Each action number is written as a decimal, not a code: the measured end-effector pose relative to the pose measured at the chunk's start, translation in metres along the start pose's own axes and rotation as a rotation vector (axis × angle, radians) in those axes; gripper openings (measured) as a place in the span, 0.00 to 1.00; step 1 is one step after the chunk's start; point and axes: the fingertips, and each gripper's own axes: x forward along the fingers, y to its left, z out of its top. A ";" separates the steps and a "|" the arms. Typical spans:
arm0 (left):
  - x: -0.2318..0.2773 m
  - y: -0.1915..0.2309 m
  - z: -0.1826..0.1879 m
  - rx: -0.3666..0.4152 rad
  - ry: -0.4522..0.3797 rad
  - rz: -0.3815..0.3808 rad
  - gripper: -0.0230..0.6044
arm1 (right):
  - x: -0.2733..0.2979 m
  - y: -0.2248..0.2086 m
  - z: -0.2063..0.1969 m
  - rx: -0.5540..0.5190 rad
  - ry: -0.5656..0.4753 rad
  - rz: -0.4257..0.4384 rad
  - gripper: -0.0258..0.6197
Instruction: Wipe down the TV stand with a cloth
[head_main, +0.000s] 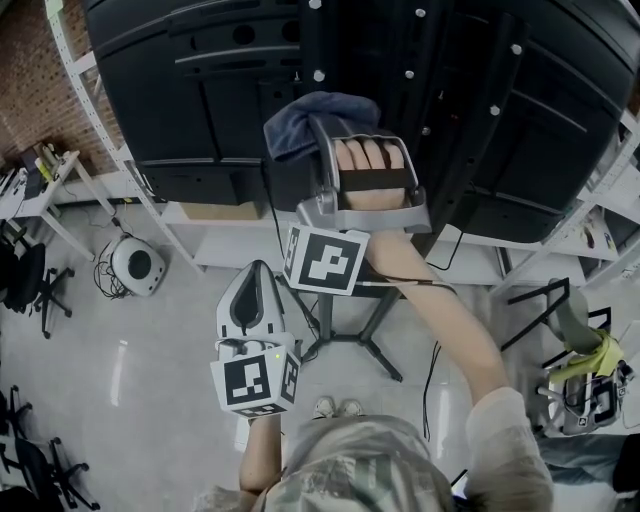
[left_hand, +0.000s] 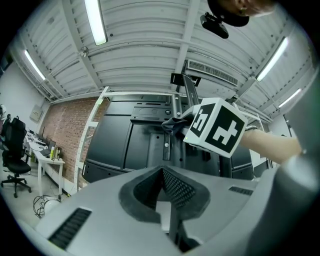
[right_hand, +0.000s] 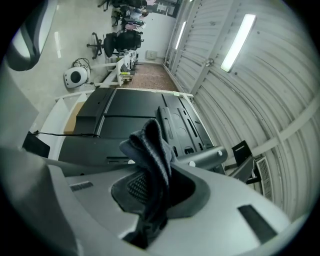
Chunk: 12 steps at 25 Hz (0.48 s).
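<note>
The TV's black back panel (head_main: 200, 80) fills the top of the head view, mounted on a dark stand column (head_main: 440, 120) whose legs (head_main: 350, 340) spread on the floor below. My right gripper (head_main: 328, 132) is shut on a blue-grey cloth (head_main: 315, 115) and holds it up against the back of the TV beside the column. In the right gripper view the cloth (right_hand: 152, 160) bunches out from between the jaws, over the panel (right_hand: 125, 120). My left gripper (head_main: 258, 270) hangs lower and nearer to me, shut and holding nothing (left_hand: 167, 205). It points at the panel (left_hand: 130, 145).
A white shelving frame (head_main: 150, 200) runs round the TV. On the floor at the left are a round white device (head_main: 138, 265) with cables, a white table (head_main: 40, 190) and office chairs (head_main: 20, 280). A yellow-green object (head_main: 590, 365) sits at the right.
</note>
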 end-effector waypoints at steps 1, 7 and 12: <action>0.000 0.000 -0.001 0.001 0.001 0.001 0.06 | -0.001 0.003 0.001 0.008 -0.004 0.007 0.13; -0.003 0.005 -0.005 0.004 0.003 0.020 0.06 | -0.010 0.030 -0.005 0.008 0.001 0.043 0.13; -0.006 0.013 -0.006 0.000 0.004 0.040 0.06 | -0.017 0.049 -0.007 0.029 0.005 0.068 0.13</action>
